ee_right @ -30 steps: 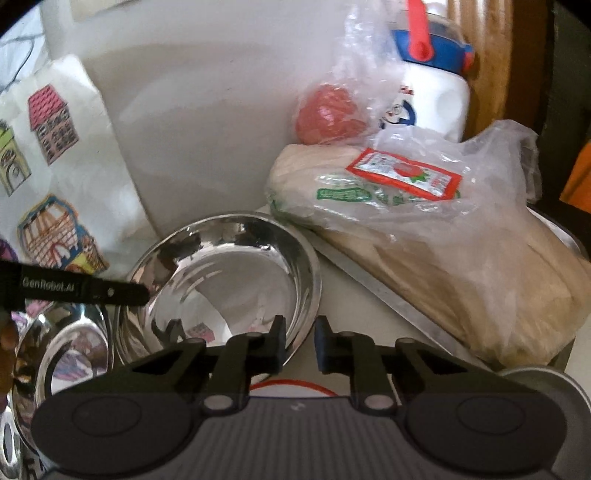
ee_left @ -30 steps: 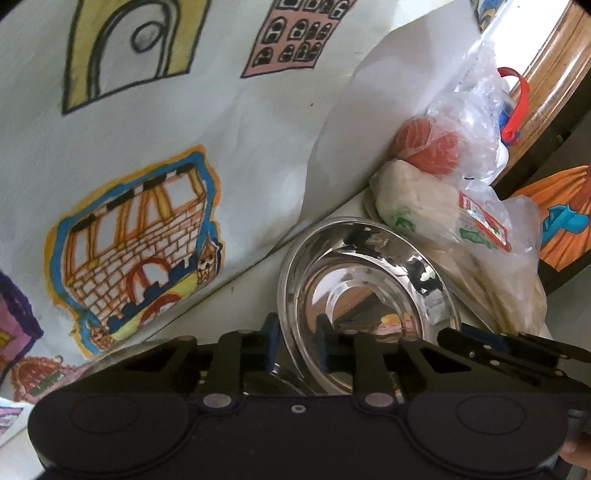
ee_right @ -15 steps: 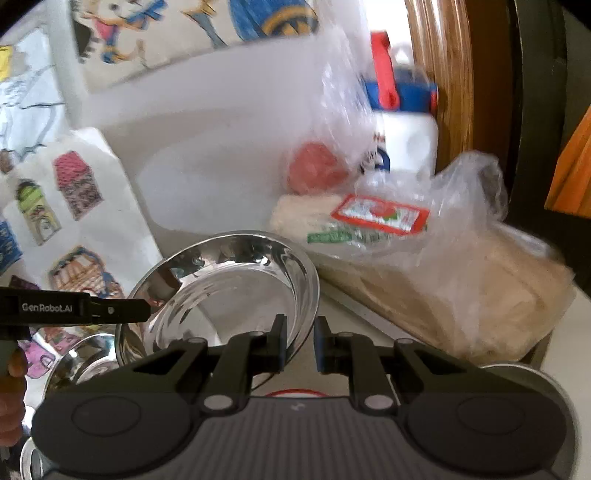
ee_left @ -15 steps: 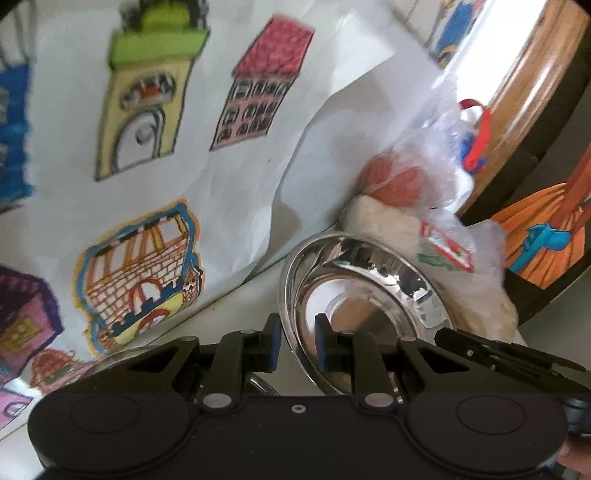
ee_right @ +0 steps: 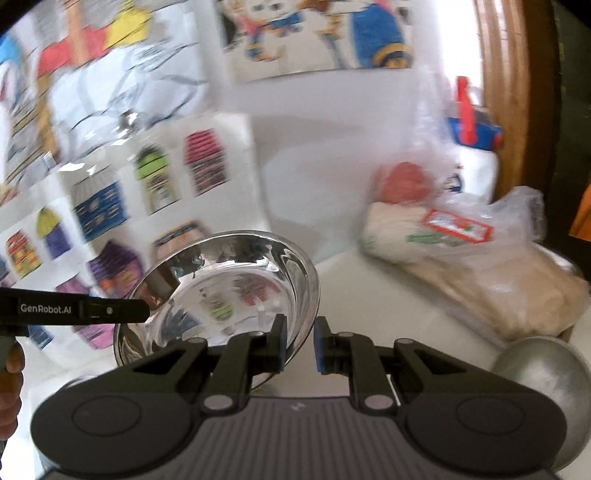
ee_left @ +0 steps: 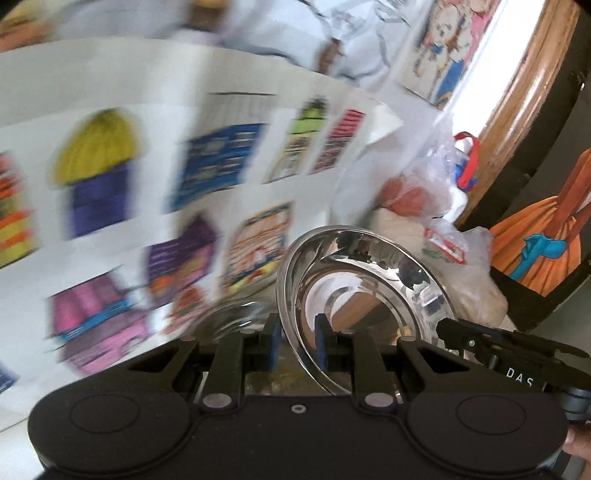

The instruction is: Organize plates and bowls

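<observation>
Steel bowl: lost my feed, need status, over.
Both grippers, left and right, shut on the steel bowl rim, opposite sides. Bowl held tilted. Bagged food to the right, apart; path looks open.

White wall (ee_right: 314,147): hung with paper sheets of coloured house drawings (ee_left: 207,173) and cartoon-figure pictures (ee_right: 317,33), blurred. Curved varnished wooden frame (ee_left: 524,85) at right, bright daylight beside it. White tabletop (ee_right: 369,288); its far right corner carries clear plastic bags of food (ee_right: 461,251) and a white bottle with blue-red lid (ee_right: 471,129).
</observation>
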Motion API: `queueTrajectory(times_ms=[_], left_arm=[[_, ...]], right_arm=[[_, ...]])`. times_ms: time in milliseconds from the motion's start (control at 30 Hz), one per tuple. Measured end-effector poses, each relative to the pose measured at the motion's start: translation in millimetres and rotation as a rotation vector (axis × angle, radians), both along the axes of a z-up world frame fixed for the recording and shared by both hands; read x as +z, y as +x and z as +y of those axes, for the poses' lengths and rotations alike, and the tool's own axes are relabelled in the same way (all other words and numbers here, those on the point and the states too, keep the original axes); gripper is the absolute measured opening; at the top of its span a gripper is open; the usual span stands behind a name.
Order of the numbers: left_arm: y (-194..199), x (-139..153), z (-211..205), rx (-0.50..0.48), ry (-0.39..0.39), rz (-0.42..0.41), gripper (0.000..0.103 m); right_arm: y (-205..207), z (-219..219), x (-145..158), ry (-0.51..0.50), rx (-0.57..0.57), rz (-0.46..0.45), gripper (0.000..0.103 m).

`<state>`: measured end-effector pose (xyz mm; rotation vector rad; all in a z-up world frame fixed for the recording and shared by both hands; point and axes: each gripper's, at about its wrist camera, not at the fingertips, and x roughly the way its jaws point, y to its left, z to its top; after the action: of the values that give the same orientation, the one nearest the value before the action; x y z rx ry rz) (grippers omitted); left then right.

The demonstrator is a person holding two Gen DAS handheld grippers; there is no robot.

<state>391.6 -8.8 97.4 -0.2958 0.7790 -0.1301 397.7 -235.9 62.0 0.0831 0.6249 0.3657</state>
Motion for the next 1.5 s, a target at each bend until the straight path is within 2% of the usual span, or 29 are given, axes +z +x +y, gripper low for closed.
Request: queueTrajectory(times_ms=[200,367,600,1100,1200,1267,1367,1400,1500], left_arm=[[-25.1,-13.4,29.3,0.048,0.033,0.018,0.021],[-29.4,-31.4,41.3,0.069,0.065,0.044,0.021],[-22.9,-47.9,33.2,0.059,0.127,0.089,0.021],[-17.2,-61.2,30.7,0.05,0.133,0.108,0.022],[-16.6,-61.1,30.1,0.045,0.128,0.107,0.025],[-17.3,-60.0,30.4,0.049,0.125,0.101,0.025],[-20.9,-57.4,33.1,0.054,0.129,0.087,0.034],[-22.2,-56.1,34.1,0.057,0.127,0.082,0.039],[-30.7,-50.1,38.8,0.073,0.122,0.054,0.058]], right_arm=[[-12.0,43.3,-17.6,-0.074,0.031,0.001,0.018],[-16.4,64.3,-32.8,-0.158,0.035,0.003,0.018],[-20.7,74.4,-44.8,-0.231,0.031,0.001,0.018],[-17.6,84.0,-52.7,-0.342,0.041,-0.035,0.022],[-22.1,88.3,-53.9,-0.384,0.054,-0.078,0.024],[-26.7,91.8,-54.3,-0.41,0.064,-0.107,0.028],[-34.7,93.0,-53.1,-0.418,0.066,-0.15,0.043],[-37.7,91.7,-51.6,-0.406,0.062,-0.164,0.055],[-50.5,82.7,-42.9,-0.335,0.046,-0.205,0.068]])
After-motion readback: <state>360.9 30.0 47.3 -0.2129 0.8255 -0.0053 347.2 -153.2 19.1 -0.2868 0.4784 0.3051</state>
